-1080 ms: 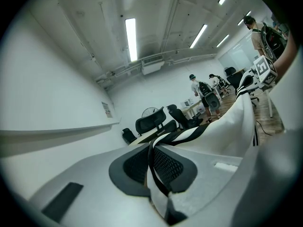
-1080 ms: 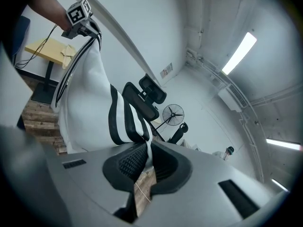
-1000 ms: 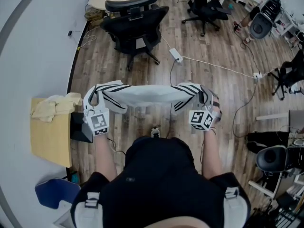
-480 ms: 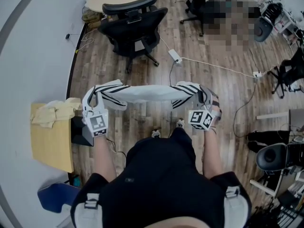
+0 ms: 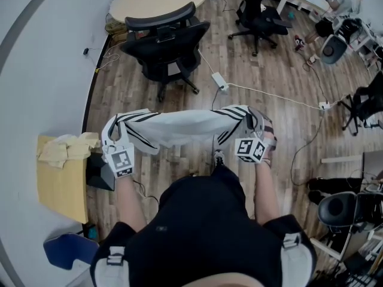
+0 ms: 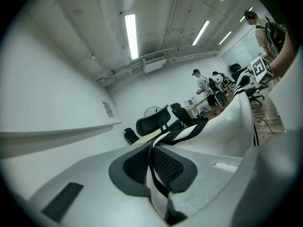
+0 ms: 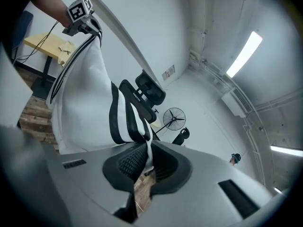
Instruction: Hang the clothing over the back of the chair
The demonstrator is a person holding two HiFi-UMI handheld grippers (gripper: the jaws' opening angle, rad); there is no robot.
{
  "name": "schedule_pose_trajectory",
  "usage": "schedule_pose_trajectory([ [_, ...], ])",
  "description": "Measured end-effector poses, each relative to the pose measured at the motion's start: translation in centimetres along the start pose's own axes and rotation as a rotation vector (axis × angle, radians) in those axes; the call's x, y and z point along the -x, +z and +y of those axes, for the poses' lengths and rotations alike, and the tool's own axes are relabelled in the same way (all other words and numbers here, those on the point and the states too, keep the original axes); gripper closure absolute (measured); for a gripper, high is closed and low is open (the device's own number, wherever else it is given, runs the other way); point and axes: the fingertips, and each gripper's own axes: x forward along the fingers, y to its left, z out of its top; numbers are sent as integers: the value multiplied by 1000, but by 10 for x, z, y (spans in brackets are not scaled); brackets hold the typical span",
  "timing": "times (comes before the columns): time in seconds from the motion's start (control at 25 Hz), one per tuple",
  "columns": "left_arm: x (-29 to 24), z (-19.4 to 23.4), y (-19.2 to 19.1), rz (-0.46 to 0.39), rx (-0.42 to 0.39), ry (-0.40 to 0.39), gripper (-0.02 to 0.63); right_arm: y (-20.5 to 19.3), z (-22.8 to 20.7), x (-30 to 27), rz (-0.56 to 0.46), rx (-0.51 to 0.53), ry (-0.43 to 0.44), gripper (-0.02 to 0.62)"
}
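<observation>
The white, black-striped garment (image 5: pixel 179 125) hung stretched between both grippers, well apart from the black office chair (image 5: pixel 164 43) ahead. The left gripper (image 6: pixel 152 167) was clamped on one striped edge and the right gripper (image 7: pixel 144 161) on the other. Each pinch took only a thin fold, so a tug could probably slip it free. The chair might roll on its casters when draped, and the power strip (image 5: pixel 219 80) with its cable on the floor could catch a foot. No brand showed; a wall notice (image 6: pixel 108 109) was too small to read.
</observation>
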Motion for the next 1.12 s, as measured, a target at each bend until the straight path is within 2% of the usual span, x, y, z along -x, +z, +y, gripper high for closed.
schedule_pose_trajectory([
  [0.36,-53,-30,26,14,13,29,597,-21,-52,-62,-39,20,11,586],
  [0.56,-72,-33,37,32,14,58,597,-20,-72,-97,-66,23,33,586],
  [1.12,-87,-37,56,114,19,208,597,-3,-98,-178,-208,41,129,586],
])
